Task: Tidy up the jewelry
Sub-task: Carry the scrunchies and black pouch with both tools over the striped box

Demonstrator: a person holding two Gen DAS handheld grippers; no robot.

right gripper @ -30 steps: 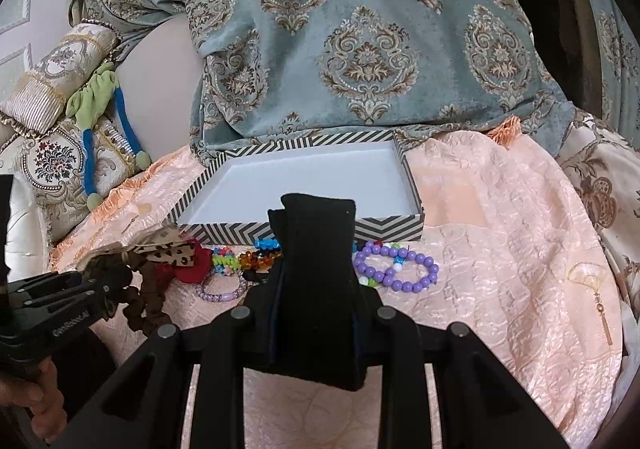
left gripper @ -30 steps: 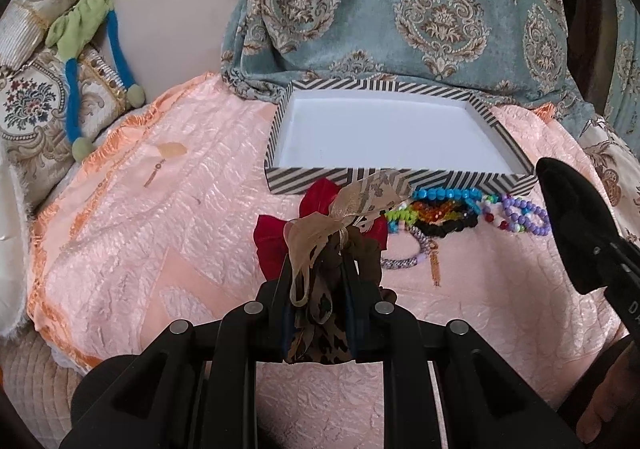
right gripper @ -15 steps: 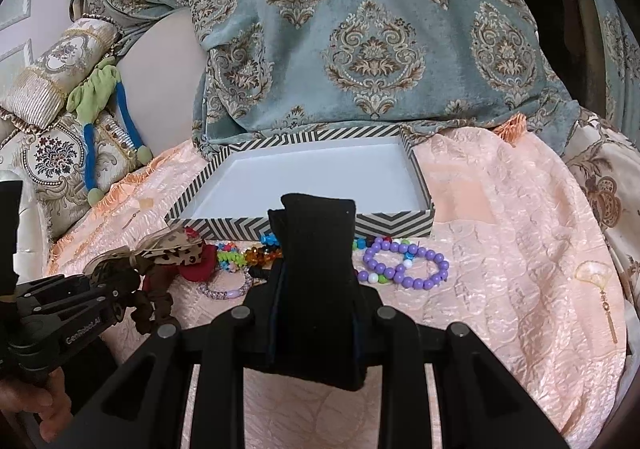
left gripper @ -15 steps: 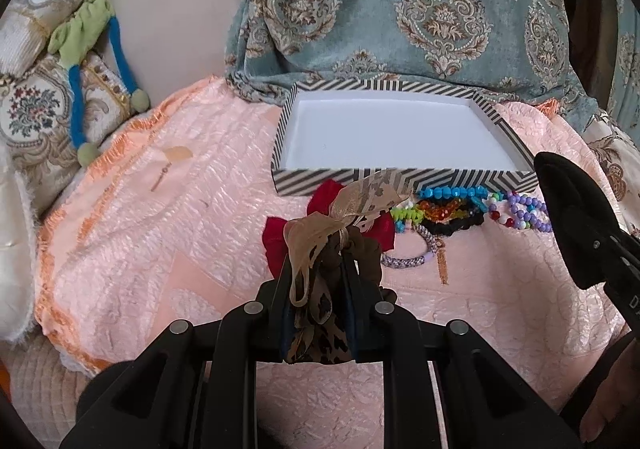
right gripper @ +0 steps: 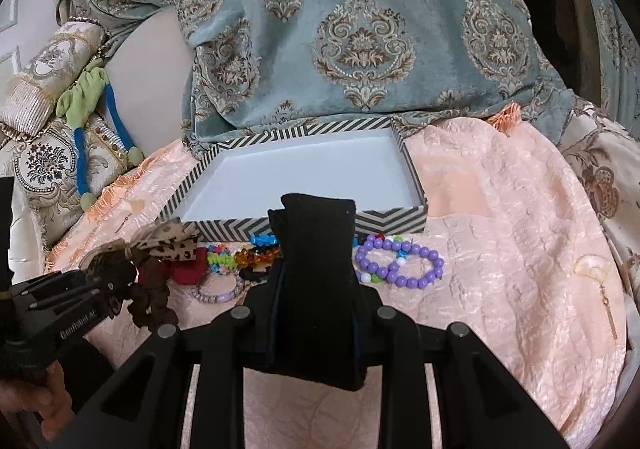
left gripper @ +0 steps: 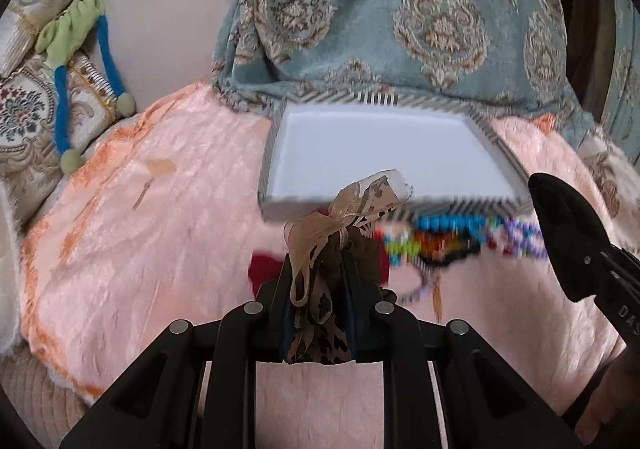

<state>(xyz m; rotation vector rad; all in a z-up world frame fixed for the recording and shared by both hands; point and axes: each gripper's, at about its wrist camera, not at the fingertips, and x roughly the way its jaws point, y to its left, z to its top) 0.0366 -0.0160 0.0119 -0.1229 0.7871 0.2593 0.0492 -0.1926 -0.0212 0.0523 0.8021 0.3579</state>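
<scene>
My left gripper [left gripper: 318, 273] is shut on a leopard-print ribbon bow [left gripper: 352, 205] with a brown scrunchie, held just above the peach cloth in front of the striped tray [left gripper: 360, 137]. The tray's white inside holds nothing. My right gripper [right gripper: 316, 275] is shut on a black velvet cushion [right gripper: 318, 233], which stands upright between the fingers. From the right wrist view the left gripper [right gripper: 108, 283] and its bow [right gripper: 170, 245] sit low on the left. Along the tray's [right gripper: 392, 223] front wall lie a red scrunchie [right gripper: 188, 273], coloured bead bracelets [right gripper: 256, 255] and a purple bead bracelet [right gripper: 400, 263].
A peach quilted cloth [right gripper: 500, 233] covers the surface, with a fan-shaped pendant [right gripper: 596, 275] on its right side. A blue patterned drape [right gripper: 360, 29] hangs behind the tray. Embroidered cushions with a green and blue cord [right gripper: 86, 117] are piled at the left.
My left gripper has carried the bow forward, so it now overlaps the tray's front wall, and its view is blurred. The right gripper and its cushion have stayed almost still.
</scene>
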